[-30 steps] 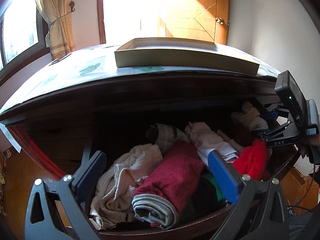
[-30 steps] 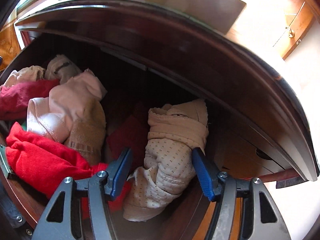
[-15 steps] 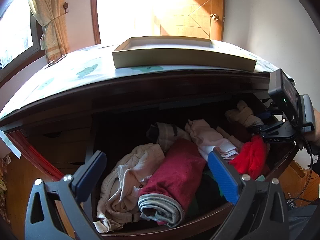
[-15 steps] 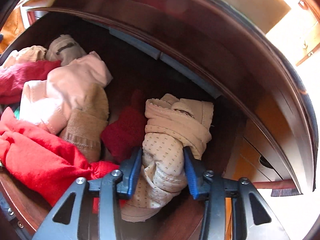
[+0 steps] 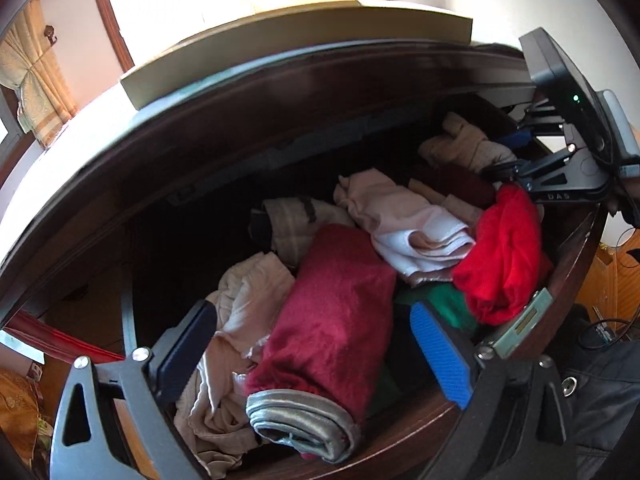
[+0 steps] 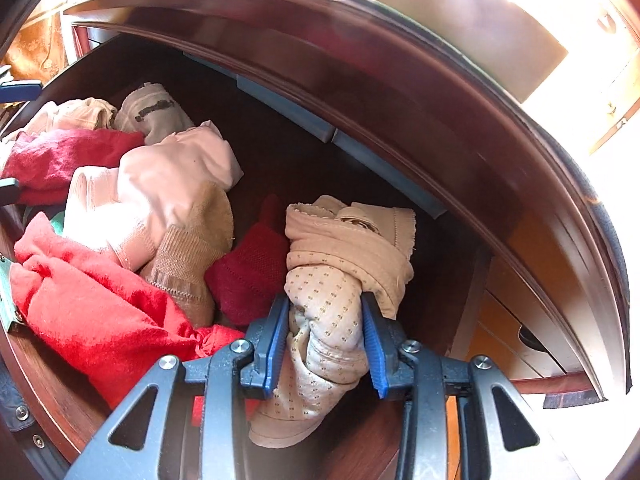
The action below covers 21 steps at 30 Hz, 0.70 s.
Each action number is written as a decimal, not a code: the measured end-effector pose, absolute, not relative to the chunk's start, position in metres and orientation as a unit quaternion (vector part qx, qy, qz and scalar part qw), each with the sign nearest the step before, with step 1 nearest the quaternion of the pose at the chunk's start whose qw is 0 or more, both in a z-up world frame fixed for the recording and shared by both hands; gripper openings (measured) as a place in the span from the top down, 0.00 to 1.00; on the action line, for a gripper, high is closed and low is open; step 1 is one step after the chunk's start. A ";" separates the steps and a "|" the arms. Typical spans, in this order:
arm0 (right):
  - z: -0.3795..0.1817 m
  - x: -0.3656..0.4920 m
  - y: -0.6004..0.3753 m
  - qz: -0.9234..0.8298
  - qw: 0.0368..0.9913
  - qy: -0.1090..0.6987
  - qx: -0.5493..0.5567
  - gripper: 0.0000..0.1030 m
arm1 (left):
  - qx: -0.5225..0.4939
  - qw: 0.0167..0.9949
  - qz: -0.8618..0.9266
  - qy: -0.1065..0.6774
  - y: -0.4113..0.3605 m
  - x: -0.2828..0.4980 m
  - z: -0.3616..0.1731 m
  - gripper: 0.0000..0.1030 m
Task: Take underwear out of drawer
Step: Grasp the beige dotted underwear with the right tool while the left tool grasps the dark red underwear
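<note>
Your left gripper (image 5: 316,354) hangs over the left half of the open drawer (image 5: 400,432), jaws spread wide, having just eased in a touch, and grasping nothing. Between its pads, but not pressed by them, lie a crumpled cream garment (image 5: 236,320) against the left pad and a rolled maroon cloth (image 5: 336,320) with a grey band at its near end. Further right in the same drawer sit a pale pink piece (image 5: 400,220), a bright red cloth (image 5: 500,256) against the front wall, and a scrap of green (image 5: 444,300) just beside the right pad.

At the right end of the drawer, your right gripper (image 6: 325,340) has just been closing, and its blue pads (image 6: 276,340) now pinch the dotted beige underwear (image 6: 336,288) from both sides. The roll stands up between the jaws, its upper folds bulging above the pads and its lower end hanging below them, over the drawer's wooden floor. It is still inside the drawer, near the right wall. To its left lies a dark red knit piece (image 6: 252,272), touching it, then a tan ribbed sock (image 6: 192,252).
</note>
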State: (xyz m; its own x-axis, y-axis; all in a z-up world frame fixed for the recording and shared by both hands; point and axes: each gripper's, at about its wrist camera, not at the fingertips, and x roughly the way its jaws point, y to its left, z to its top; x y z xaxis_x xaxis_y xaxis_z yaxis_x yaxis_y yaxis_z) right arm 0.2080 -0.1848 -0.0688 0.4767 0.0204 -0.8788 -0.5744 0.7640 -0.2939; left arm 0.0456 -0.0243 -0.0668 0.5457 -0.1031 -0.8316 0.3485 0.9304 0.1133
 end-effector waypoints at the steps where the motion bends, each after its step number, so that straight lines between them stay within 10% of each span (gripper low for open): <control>1: -0.074 0.211 -0.180 0.185 0.807 0.480 -0.291 0.64 | 0.134 0.864 -0.132 0.467 -0.024 0.049 -0.070 0.10; 21: -0.066 0.216 -0.175 0.171 0.814 0.475 -0.286 0.65 | 0.064 0.864 -0.170 0.470 -0.012 0.049 -0.085 0.67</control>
State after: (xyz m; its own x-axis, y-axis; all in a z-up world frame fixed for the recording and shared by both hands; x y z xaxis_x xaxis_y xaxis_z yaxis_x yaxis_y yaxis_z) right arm 0.2163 -0.1751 -0.0665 0.4897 0.0066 -0.8719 -0.5504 0.7779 -0.3033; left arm 0.0487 -0.0116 -0.0847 0.5004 -0.2336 -0.8337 0.3542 0.9339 -0.0491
